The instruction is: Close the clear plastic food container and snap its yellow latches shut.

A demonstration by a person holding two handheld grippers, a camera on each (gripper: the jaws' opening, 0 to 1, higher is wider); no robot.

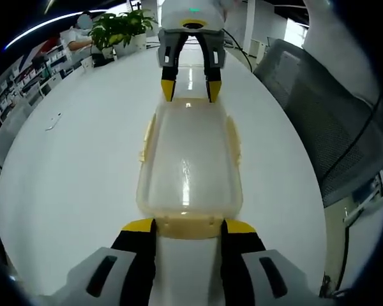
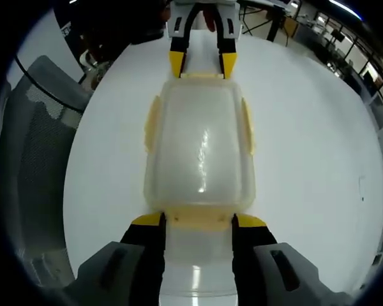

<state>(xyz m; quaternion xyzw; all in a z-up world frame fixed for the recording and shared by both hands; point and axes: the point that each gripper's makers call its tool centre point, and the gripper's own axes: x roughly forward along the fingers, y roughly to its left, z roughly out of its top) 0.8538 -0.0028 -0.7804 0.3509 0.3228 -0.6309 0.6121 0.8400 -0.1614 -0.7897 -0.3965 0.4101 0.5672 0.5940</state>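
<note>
A clear plastic container [image 1: 189, 169] lies on the white counter [image 1: 70, 191] with its lid on, roughly in the middle of the counter's width and between the two grippers, which face each other across it. In the left gripper view the left gripper [image 1: 189, 226] comes up from the bottom, its two yellow-tipped jaws spread apart with one tip at each side of the yellow latch [image 1: 189, 225] on the near short end; the tips sit right at the container's end, and whether they press on it cannot be told. At the far short end the right gripper [image 1: 190, 90] points back, its jaws also spread, tips right at the container's rim.

In the right gripper view the right gripper [image 2: 198, 222] stands the same way: jaws apart, yellow tips flanking the near end latch [image 2: 198, 218] of the container [image 2: 200, 150]. The left gripper [image 2: 203, 65] sits at the far end, jaws spread. Pale yellow latches [image 2: 152, 124] lie along both long sides, close against the walls.

A mesh-backed chair [image 1: 325, 121] stands at one counter edge, and a potted plant [image 1: 118, 29] at the far edge. A small flat thing [image 1: 53, 121] lies well apart from the container towards the counter's side edge
</note>
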